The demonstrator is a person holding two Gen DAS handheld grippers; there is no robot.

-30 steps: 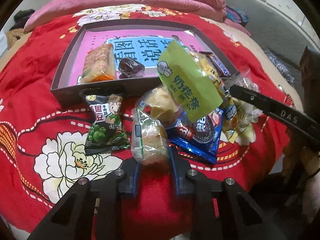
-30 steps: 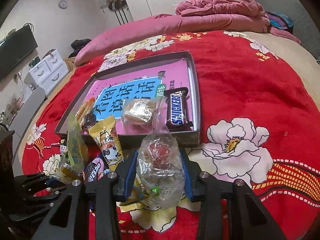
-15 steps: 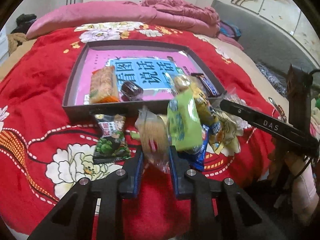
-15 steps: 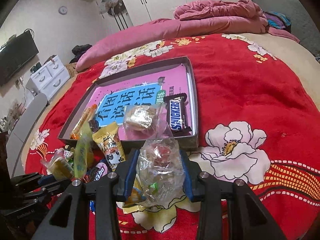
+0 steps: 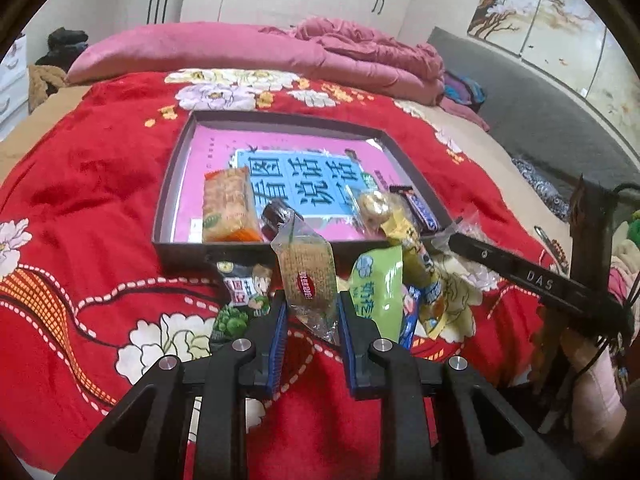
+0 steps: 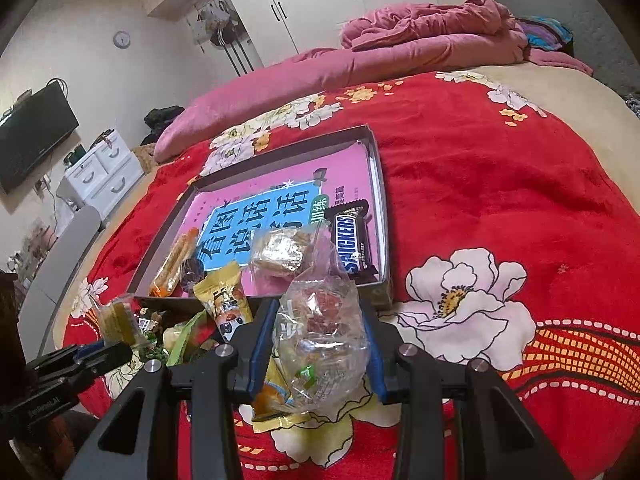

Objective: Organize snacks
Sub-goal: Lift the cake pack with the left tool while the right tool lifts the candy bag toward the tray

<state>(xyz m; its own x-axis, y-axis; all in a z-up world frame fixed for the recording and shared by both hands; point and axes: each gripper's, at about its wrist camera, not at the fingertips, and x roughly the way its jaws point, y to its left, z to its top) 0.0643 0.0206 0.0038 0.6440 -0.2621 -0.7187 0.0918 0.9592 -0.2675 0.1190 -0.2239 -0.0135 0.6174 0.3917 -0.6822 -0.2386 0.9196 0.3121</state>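
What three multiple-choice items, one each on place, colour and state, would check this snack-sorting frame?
1. Where does the black Snickers bar lie?
A. In the shallow dark box, at its right side in the right wrist view
B. On the red blanket
C. Between the right tongs

2. What colour is the floral blanket's ground?
A. Blue
B. Red
C. Grey

3. How do the left tongs stand?
A. Open, with nothing in them
B. Shut on the clear-wrapped brown biscuit pack with a red round label
C. Shut on the green pouch

Answers: 1 A, the bar lies inside the box against its right wall. 2 B, red plush shows around the white flowers. 3 B, both blue pads press on the wrapper's sides, with the pack upright in front of the box.
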